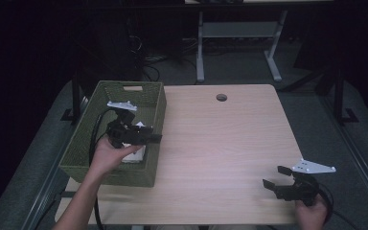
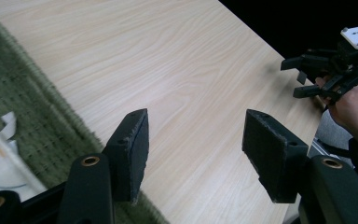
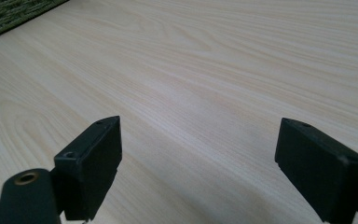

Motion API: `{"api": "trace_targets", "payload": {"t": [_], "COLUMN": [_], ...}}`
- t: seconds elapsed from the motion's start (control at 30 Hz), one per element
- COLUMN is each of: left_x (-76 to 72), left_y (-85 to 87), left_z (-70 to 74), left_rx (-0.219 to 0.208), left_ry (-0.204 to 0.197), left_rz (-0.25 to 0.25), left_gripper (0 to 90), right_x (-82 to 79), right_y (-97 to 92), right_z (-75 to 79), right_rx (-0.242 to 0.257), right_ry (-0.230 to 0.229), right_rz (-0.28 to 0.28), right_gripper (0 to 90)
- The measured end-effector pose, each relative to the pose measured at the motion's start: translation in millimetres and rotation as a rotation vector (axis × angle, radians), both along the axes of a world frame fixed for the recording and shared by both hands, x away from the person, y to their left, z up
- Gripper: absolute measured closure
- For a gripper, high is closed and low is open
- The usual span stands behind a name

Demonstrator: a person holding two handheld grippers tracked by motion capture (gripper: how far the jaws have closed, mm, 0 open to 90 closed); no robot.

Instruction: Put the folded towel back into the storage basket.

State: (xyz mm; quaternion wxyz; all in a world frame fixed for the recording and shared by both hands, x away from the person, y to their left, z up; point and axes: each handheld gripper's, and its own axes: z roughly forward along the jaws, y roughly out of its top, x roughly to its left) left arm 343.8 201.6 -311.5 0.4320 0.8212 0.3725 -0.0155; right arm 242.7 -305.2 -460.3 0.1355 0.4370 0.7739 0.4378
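A green woven basket (image 1: pixel 106 173) stands on the left part of the light wooden table (image 1: pixel 220 139). Something white and crumpled (image 1: pixel 135 156) lies inside it, by its right wall. My left gripper (image 1: pixel 154 138) hangs over that right rim, pointing out across the table, open and empty. In the left gripper view the open gripper (image 2: pixel 193 135) frames bare wood, with the basket (image 2: pixel 23 107) and the white thing (image 2: pixel 0 154) to its left. My right gripper (image 1: pixel 272 176) rests low near the table's front right corner, open and empty. Beneath the open right gripper (image 3: pixel 198 140) lies bare table.
A round cable hole (image 1: pixel 221 97) sits near the table's far edge. Behind the table stands a white desk frame (image 1: pixel 200 48) among cables on the floor. The right gripper (image 2: pixel 291 78) appears far off in the left gripper view. A basket corner (image 3: pixel 9 14) shows in the right gripper view.
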Motion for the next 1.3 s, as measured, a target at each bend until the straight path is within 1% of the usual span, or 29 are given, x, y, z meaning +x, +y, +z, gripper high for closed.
{"api": "trace_targets", "payload": {"t": [0.1,0.23,0.33,0.53,0.6,0.67,0.7,0.77,0.93,1.1,1.3], "left_x": [-1.5,-3.0,-2.9,-3.6,-4.7,-6.1,-6.7,-7.8,-11.0,-14.1,-16.8], "left_y": [-7.0,-15.4,-20.6,-30.9,-35.7,-40.4,-42.9,-48.4,-60.7,-71.6,-83.9], "left_z": [0.1,-0.5,-2.0,-3.9,-3.9,-3.6,-3.5,-3.8,-7.8,-10.2,-10.8], "left_rx": [0.003,-0.001,0.007,-0.004,-0.002,-0.013,-0.011,-0.009,0.003,0.004,-0.012], "left_ry": [-0.003,-0.005,-0.005,-0.004,-0.015,-0.017,-0.023,-0.021,-0.029,-0.039,-0.051], "left_rz": [-0.005,-0.024,-0.031,-0.038,-0.04,-0.046,-0.052,-0.058,-0.075,-0.085,-0.088], "left_gripper": [40.6,39.2,38.8,37.3,36.9,36.4,36.3,34.8,32.7,30.7,29.2], "right_x": [-0.6,-1.5,-1.7,-1.8,-2.6,-3.0,-3.3,-3.3,-3.8,-4.2,-4.8], "right_y": [-0.7,-1.7,-2.2,-2.8,-3.0,-3.5,-3.6,-3.9,-4.4,-4.4,-4.9], "right_z": [0.2,0.5,0.4,0.1,0.4,0.4,0.4,-0.2,0.0,-0.2,0.0], "right_rx": [0.004,0.011,0.011,0.014,0.015,0.015,0.017,0.018,0.021,0.022,0.022], "right_ry": [-0.002,-0.003,0.0,-0.003,-0.007,-0.012,-0.007,-0.003,-0.002,0.0,-0.002], "right_rz": [0.0,-0.004,-0.006,-0.007,-0.007,-0.009,-0.011,-0.011,-0.013,-0.014,-0.015], "right_gripper": [14.3,14.3,14.3,14.3,14.3,14.3,14.3,14.3,14.3,14.3,14.3]}}
